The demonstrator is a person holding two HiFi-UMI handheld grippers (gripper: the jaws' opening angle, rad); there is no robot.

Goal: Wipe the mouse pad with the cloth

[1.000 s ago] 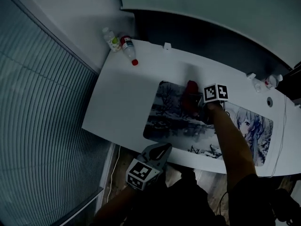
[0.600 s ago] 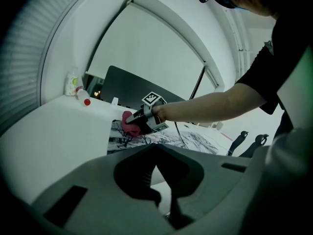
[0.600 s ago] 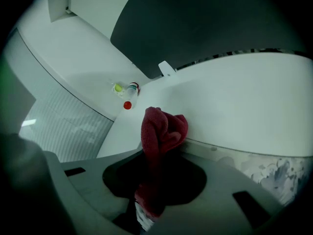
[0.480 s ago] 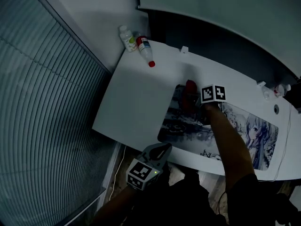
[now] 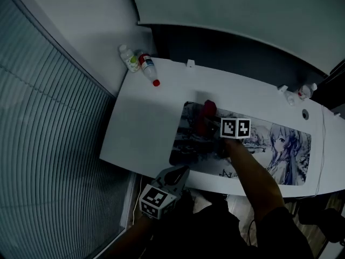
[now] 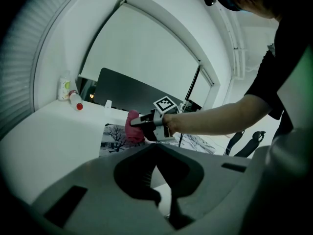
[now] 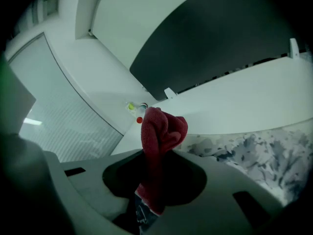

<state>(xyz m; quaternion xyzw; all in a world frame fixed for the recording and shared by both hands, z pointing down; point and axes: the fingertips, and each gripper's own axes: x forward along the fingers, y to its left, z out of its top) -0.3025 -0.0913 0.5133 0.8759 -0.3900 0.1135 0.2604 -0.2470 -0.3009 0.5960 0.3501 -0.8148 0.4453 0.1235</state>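
Observation:
The mouse pad (image 5: 269,152), printed with grey-blue artwork, lies along the front of the white desk (image 5: 145,117). My right gripper (image 5: 209,124) is shut on a red cloth (image 5: 206,114) over the pad's left part. In the right gripper view the cloth (image 7: 159,136) bunches up between the jaws, with the pad (image 7: 264,155) to the right. The left gripper view shows the cloth (image 6: 132,129) hanging down onto the pad (image 6: 113,138). My left gripper (image 5: 180,172) hangs below the desk's front edge, away from the pad, jaws together and holding nothing.
Two bottles (image 5: 139,61), one with a red cap, stand at the desk's back left corner. Small white items (image 5: 299,92) sit at the back right, near a cable hole (image 5: 305,114). Window blinds (image 5: 48,144) run along the left. A dark panel (image 5: 242,47) backs the desk.
My right gripper has carried the cloth a little toward the pad's left end. The head camera has shifted. The left gripper has stayed below the desk edge.

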